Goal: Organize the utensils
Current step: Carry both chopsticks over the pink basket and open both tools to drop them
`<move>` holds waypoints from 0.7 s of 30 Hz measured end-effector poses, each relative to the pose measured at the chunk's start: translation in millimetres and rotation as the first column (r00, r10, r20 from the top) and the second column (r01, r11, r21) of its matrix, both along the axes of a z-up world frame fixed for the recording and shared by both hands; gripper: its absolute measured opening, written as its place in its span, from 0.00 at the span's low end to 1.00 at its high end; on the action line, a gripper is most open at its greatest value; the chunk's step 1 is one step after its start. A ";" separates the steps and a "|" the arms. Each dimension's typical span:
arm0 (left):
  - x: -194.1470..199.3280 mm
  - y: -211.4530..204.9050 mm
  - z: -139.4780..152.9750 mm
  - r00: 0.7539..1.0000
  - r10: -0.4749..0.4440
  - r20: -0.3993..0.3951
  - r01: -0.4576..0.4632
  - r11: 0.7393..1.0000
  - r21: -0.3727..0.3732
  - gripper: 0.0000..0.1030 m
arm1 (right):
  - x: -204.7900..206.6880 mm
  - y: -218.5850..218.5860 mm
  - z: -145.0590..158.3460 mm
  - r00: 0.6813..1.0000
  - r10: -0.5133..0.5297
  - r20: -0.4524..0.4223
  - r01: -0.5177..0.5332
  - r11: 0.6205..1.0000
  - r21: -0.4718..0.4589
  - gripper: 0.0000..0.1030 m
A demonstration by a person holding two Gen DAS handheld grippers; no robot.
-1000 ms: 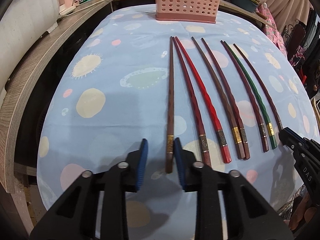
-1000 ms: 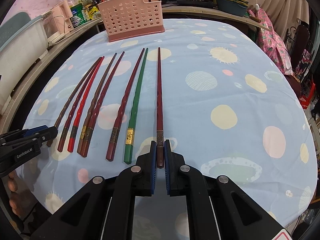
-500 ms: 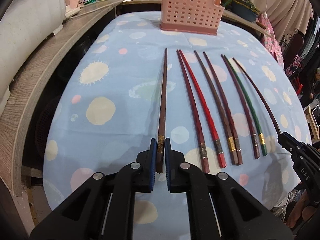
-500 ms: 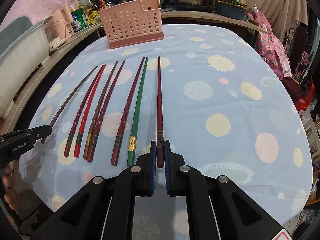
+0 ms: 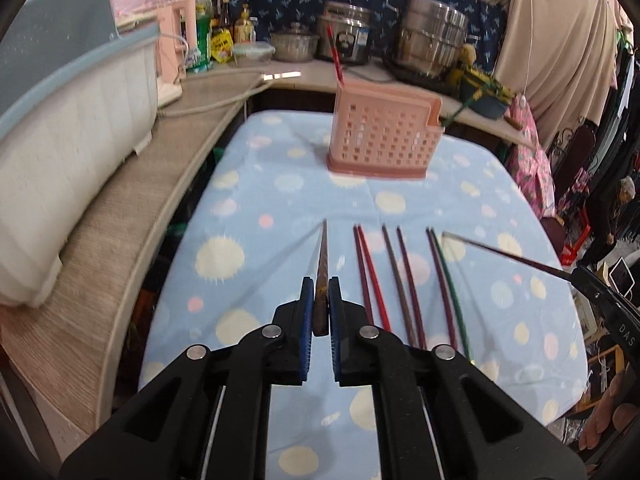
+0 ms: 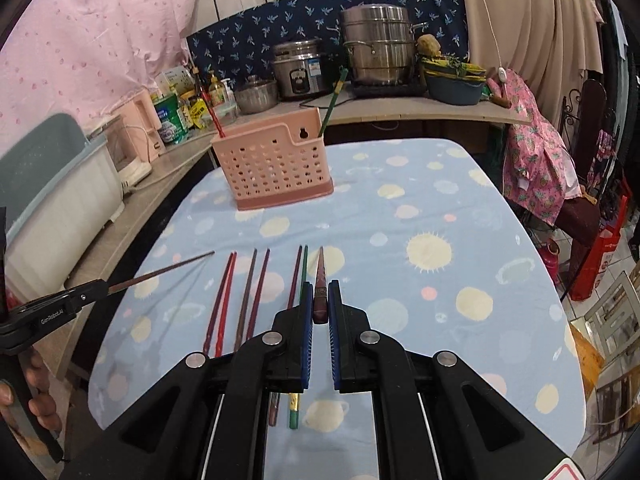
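Note:
My left gripper (image 5: pixel 319 300) is shut on a brown chopstick (image 5: pixel 322 264) and holds it lifted above the table, tip pointing toward the pink perforated utensil basket (image 5: pixel 382 140). My right gripper (image 6: pixel 320 302) is shut on a dark red chopstick (image 6: pixel 320 276), also lifted and pointing at the basket (image 6: pixel 276 168). Several chopsticks, red (image 5: pixel 374 276), brown (image 5: pixel 400 280) and green (image 5: pixel 452 284), lie in a row on the blue spotted tablecloth. A red chopstick (image 6: pixel 212 114) and a green one (image 6: pixel 330 106) stand in the basket.
A wooden counter (image 5: pixel 132 208) with a white and blue tub (image 5: pixel 68 100) runs along the left. Pots and a rice cooker (image 6: pixel 298 68) stand behind the basket. A chair with pink cloth (image 6: pixel 536 152) is at the right table edge.
Both grippers have lifted their chopsticks off the table and tilted up, so the basket and counter now fill the view. The left gripper closed on its chopstick a second ago.

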State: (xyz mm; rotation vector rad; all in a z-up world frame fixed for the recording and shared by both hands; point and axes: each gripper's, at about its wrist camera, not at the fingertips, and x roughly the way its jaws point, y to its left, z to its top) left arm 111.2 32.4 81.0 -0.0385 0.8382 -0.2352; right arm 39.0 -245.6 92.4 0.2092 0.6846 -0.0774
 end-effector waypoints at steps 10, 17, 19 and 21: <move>46.2 -6.2 62.0 0.993 0.015 0.116 -0.010 0.999 -0.047 0.07 | 41.5 -21.0 58.3 0.993 -0.019 0.119 0.016 1.000 0.027 0.07; 81.4 -14.8 97.7 0.986 0.020 0.163 -0.006 0.996 -0.086 0.07 | 72.2 -30.3 91.7 0.982 -0.024 0.186 0.015 0.999 0.047 0.07; 89.5 -16.5 110.4 0.983 0.021 0.182 -0.001 0.994 -0.108 0.07 | 82.4 -33.5 104.3 0.976 -0.023 0.215 0.010 0.998 0.063 0.07; 98.8 -19.0 125.8 0.979 0.024 0.204 0.004 0.991 -0.133 0.07 | 92.8 -36.6 117.3 0.969 -0.028 0.245 0.009 0.997 0.075 0.07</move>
